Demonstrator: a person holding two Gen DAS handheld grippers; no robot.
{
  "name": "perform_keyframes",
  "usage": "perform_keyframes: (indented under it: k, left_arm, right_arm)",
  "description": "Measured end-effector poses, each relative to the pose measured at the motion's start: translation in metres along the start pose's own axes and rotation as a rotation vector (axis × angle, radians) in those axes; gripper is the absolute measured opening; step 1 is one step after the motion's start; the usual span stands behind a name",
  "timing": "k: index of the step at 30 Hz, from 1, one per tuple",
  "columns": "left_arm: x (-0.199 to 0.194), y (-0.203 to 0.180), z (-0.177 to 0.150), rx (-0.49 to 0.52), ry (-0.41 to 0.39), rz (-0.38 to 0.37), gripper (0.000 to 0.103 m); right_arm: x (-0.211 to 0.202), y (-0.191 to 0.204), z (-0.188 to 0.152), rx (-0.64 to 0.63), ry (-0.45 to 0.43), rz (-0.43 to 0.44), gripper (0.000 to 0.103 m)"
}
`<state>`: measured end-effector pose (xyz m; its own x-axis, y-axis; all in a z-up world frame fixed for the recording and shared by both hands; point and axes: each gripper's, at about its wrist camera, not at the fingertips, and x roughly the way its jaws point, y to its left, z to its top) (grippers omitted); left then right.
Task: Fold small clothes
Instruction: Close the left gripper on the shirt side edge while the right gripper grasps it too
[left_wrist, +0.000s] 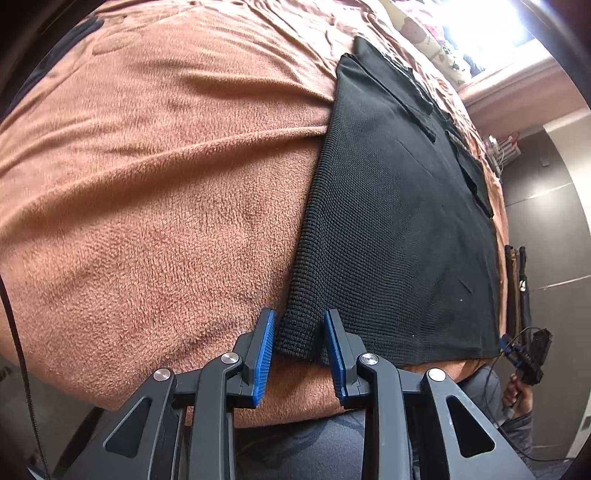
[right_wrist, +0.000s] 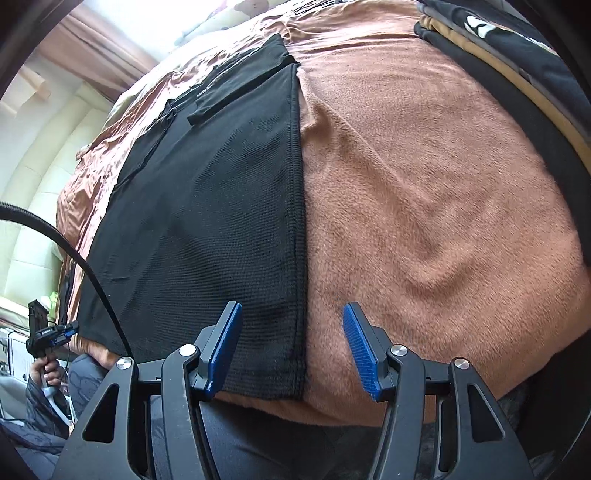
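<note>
A black knitted garment (left_wrist: 391, 229) lies flat on a brown fleece blanket (left_wrist: 155, 192), folded lengthwise, sleeves laid across its far part. My left gripper (left_wrist: 300, 332) is open, blue pads on either side of the garment's near left corner, not clamped. In the right wrist view the same garment (right_wrist: 221, 221) fills the left half. My right gripper (right_wrist: 291, 328) is open wide over the garment's near right corner, its left pad above the cloth and its right pad above bare blanket (right_wrist: 424, 221).
The bed's near edge runs just under both grippers. Folded dark and tan clothes (right_wrist: 517, 74) lie at the far right of the bed. A black cable (right_wrist: 85, 266) crosses the left. Pillows (left_wrist: 436, 40) sit by the window.
</note>
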<state>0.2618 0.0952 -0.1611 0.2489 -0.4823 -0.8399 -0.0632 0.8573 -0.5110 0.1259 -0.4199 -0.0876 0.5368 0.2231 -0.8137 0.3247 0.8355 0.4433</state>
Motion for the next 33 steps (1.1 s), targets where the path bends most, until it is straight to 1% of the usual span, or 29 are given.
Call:
perform_keyframes:
  k: [4, 5, 7, 10, 14, 16, 20, 22, 23, 25, 27, 29, 31, 32, 33]
  left_arm:
    - [0.001, 0.006, 0.002, -0.036, -0.001, -0.045, 0.029]
    - [0.002, 0.007, 0.003, -0.044, -0.003, -0.058, 0.029]
    - [0.004, 0.01, 0.005, -0.065, -0.007, -0.083, 0.029]
    - [0.006, 0.014, 0.008, -0.088, -0.017, -0.116, 0.028]
    - [0.007, 0.018, 0.005, -0.122, -0.017, -0.148, 0.027]
    - [0.004, 0.021, 0.0, -0.133, -0.012, -0.149, 0.023]
    - [0.002, 0.025, -0.009, -0.147, -0.018, -0.151, 0.021]
    - [0.002, 0.025, -0.008, -0.155, -0.02, -0.149, 0.021]
    - [0.003, 0.024, -0.007, -0.152, -0.021, -0.145, 0.021]
    - [0.004, 0.022, -0.003, -0.131, -0.027, -0.134, 0.021]
    - [0.005, 0.023, -0.001, -0.131, -0.035, -0.14, 0.021]
    - [0.007, 0.025, 0.002, -0.139, -0.044, -0.153, 0.021]
    - [0.009, 0.026, 0.004, -0.146, -0.049, -0.167, 0.021]
    - [0.01, 0.026, 0.005, -0.149, -0.048, -0.168, 0.019]
    - [0.01, 0.025, 0.005, -0.148, -0.048, -0.165, 0.015]
  right_arm:
    - [0.0, -0.005, -0.006, 0.031, 0.012, 0.063, 0.054]
    - [0.0, -0.006, -0.008, 0.034, 0.016, 0.084, 0.048]
    - [0.002, -0.008, -0.011, 0.042, 0.034, 0.136, 0.043]
    - [0.007, -0.013, -0.014, 0.066, 0.048, 0.17, 0.042]
    - [0.011, -0.023, -0.014, 0.125, 0.039, 0.211, 0.041]
    - [0.009, -0.032, -0.016, 0.164, 0.035, 0.218, 0.038]
    - [0.0, -0.038, -0.018, 0.169, 0.016, 0.185, 0.038]
    - [-0.001, -0.039, -0.019, 0.189, 0.007, 0.183, 0.038]
    - [0.001, -0.04, -0.019, 0.195, 0.008, 0.188, 0.04]
    - [0.001, -0.038, -0.022, 0.195, 0.005, 0.191, 0.04]
    - [0.004, -0.042, -0.022, 0.231, -0.007, 0.223, 0.04]
    - [0.008, -0.05, -0.023, 0.293, -0.019, 0.28, 0.04]
    - [0.011, -0.057, -0.025, 0.327, -0.026, 0.322, 0.04]
    - [0.011, -0.06, -0.028, 0.346, -0.028, 0.339, 0.04]
    - [0.01, -0.063, -0.031, 0.36, -0.025, 0.356, 0.04]
